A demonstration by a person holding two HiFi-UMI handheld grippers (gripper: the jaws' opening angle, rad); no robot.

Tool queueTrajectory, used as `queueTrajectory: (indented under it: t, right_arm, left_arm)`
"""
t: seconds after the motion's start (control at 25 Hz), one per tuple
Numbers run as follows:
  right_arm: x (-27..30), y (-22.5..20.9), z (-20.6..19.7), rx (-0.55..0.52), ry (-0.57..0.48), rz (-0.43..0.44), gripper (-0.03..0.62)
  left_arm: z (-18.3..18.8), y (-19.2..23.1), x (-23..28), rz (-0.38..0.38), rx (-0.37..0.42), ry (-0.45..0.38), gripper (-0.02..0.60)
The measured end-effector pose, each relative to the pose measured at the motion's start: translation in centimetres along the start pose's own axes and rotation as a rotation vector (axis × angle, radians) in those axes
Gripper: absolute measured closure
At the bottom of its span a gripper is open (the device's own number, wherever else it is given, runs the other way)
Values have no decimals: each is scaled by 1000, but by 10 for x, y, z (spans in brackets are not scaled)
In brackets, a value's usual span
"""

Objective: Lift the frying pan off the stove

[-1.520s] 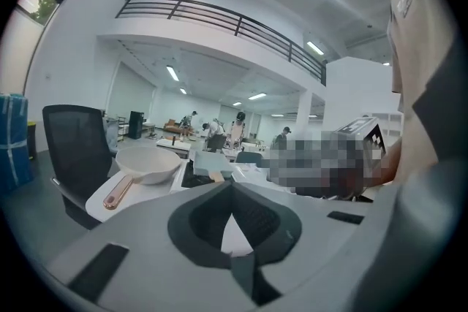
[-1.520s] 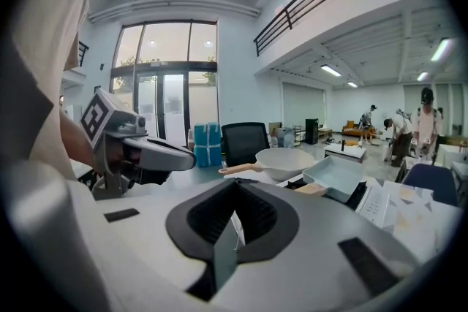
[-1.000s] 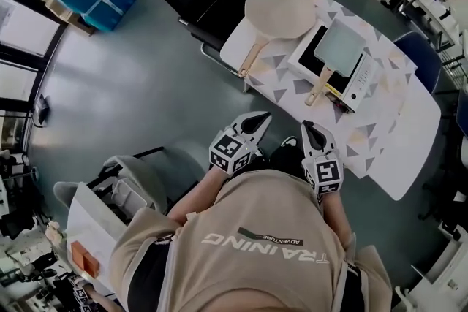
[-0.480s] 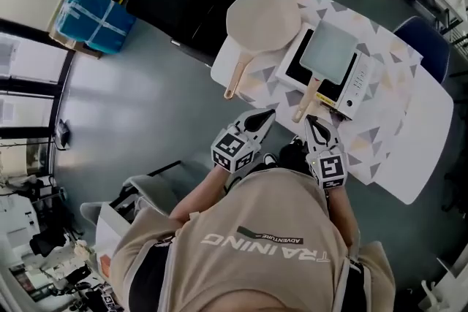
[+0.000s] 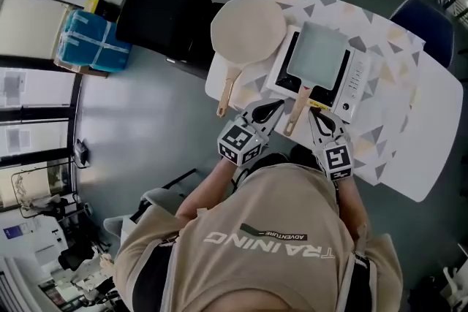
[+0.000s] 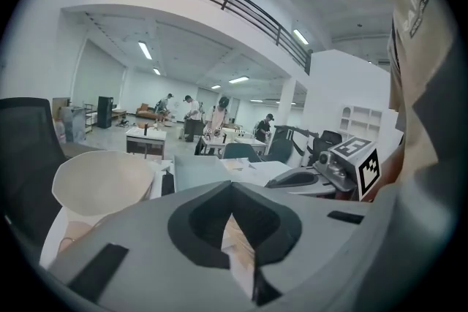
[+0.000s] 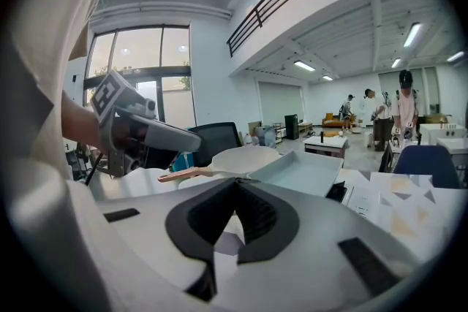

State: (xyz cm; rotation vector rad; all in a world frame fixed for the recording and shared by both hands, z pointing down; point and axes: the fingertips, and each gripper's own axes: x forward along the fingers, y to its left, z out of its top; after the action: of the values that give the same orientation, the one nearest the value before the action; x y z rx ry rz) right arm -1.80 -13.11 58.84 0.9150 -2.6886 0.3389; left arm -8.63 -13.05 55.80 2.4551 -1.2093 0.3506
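Being shut and empty, the left gripper (image 5: 274, 107) and right gripper (image 5: 314, 114) cannot grab; the handle (image 5: 296, 112) ahead of the jaws could be knocked, the frying pan (image 5: 318, 51) shoved.

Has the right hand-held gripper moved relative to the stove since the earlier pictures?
Yes: the right hand-held gripper has come forward to the stove, beside the pan handle.

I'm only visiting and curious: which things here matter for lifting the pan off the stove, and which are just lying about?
For the job:
- square frying pan
- stove under it
- left hand-held gripper
- right hand-held gripper

Just lying about:
- round pan beside the stove
- black chair
- blue chair
- blue wrapped package on the floor
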Motion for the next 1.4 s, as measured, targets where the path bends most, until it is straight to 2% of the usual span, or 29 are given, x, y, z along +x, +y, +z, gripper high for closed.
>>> queueTrajectory:
  t: [0.2, 0.48, 0.64, 0.92, 1.12, 1.28, 1.4]
  right_arm:
    - [-2, -8, 3, 12, 8, -23, 597]
    - [-2, -10, 13, 15, 2, -99, 597]
    - [-7, -10, 28, -20, -8, -193, 597]
    - [-27, -16, 44, -55, 4, -337, 597]
    - [-51, -23, 35, 48, -9, -476, 597]
    - [-52, -16, 30, 102, -19, -514, 597]
    - [-45, -6, 27, 96, -12, -514, 597]
  left_arm:
    - [-1, 3, 7, -36, -7, 19, 583]
    - [8, 3, 15, -139, 13, 25, 583]
    - [11, 6, 19, -227, 36, 31, 583]
    - [22, 11, 23, -337, 74, 23, 581]
    - [18, 2, 28, -418, 83, 34, 581]
    - [12, 3, 32, -459, 110, 47, 581]
    - [4, 11, 31, -448, 95, 53, 581]
